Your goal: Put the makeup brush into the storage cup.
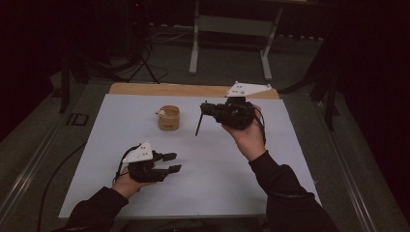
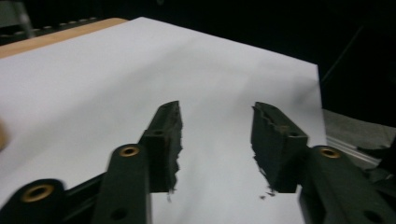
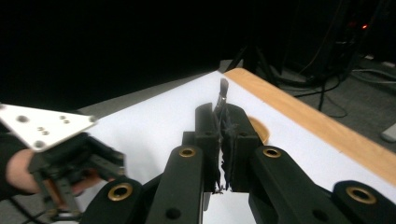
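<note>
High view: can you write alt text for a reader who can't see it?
Over a white table, the right gripper is shut on a thin dark stick that hangs down near a small tan wooden cup. The left gripper, jaws open and holding nothing, sits nearer the person, low above the table.

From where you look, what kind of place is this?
Probably a lab or recording room: a white-covered table, black curtains around it, and a metal stand with cables on the floor.
</note>
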A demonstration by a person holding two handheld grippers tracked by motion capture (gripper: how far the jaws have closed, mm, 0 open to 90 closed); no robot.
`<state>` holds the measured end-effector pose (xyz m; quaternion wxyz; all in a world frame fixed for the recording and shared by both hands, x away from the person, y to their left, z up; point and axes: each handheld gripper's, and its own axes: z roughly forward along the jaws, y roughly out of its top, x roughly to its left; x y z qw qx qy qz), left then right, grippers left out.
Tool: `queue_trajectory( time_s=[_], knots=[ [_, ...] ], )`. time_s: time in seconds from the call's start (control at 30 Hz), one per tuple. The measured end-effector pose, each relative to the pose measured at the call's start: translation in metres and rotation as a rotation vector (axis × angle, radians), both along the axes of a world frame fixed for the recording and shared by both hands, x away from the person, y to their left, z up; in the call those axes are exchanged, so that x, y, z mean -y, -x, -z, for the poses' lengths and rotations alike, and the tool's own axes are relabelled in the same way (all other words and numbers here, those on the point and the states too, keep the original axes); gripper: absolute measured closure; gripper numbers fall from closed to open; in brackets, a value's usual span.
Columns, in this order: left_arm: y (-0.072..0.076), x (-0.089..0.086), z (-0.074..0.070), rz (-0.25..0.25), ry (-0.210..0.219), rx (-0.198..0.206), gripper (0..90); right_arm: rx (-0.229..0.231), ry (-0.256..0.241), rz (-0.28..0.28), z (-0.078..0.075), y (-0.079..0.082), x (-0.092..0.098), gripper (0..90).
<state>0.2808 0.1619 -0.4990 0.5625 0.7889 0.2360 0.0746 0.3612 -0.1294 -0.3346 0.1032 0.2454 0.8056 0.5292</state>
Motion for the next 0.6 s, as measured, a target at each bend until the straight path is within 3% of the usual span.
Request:
queue_trajectory(
  time_s=[0.33, 0.47, 0.6],
  knots=[
    [0.016, -0.022, -0.005, -0.027, -0.019, 0.007, 40.0, 0.029, 0.02, 0.032, -0.01, -0.028, -0.023, 85.7],
    [0.019, -0.028, -0.003, -0.058, -0.032, 0.006, 27.8, 0.036, 0.016, 0.037, -0.014, -0.042, -0.035, 85.7],
    [0.019, -0.037, -0.003, -0.092, -0.022, 0.01, 21.8, 0.038, 0.021, 0.048, -0.018, -0.055, -0.046, 85.7]
  ],
)
